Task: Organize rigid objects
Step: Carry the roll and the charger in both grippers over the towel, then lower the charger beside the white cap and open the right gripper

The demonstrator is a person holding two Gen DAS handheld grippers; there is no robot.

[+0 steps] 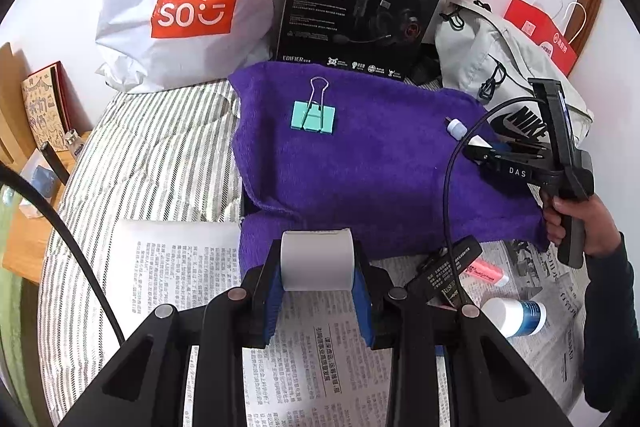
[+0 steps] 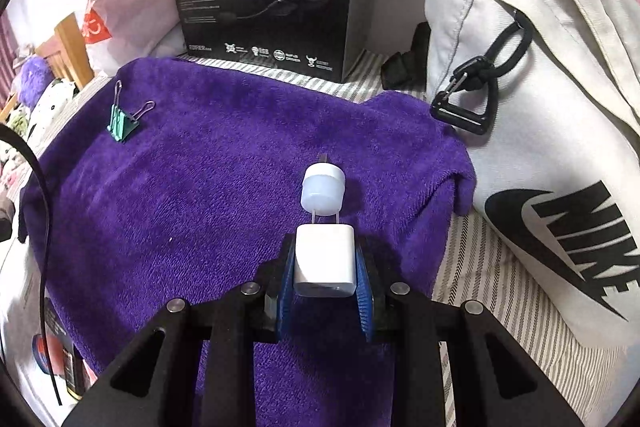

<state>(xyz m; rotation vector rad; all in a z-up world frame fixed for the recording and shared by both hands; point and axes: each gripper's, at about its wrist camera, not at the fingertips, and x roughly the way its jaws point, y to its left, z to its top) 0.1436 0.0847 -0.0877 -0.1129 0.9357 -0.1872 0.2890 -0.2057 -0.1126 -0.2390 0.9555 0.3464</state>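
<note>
My left gripper [image 1: 318, 291] clamps a white roll [image 1: 317, 261] over the newspaper [image 1: 288, 355], at the purple towel [image 1: 360, 163] edge. My right gripper [image 2: 325, 281] clamps a white charger [image 2: 324, 261] above the towel, beside a small white cap [image 2: 323, 193]. Green binder clip [image 1: 314, 117] lies on towel.

Open towel [image 2: 224, 187] beyond binder clip [image 2: 124, 125]

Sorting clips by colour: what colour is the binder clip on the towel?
Mint green binder clip with silver wire handles, clearest in the left wrist view.

Relative to the purple towel [image 2: 224, 187]: green binder clip [image 2: 122, 125] rests far-left; white charger [image 2: 324, 261] over right edge; paper roll [image 1: 317, 259] over near edge
</note>
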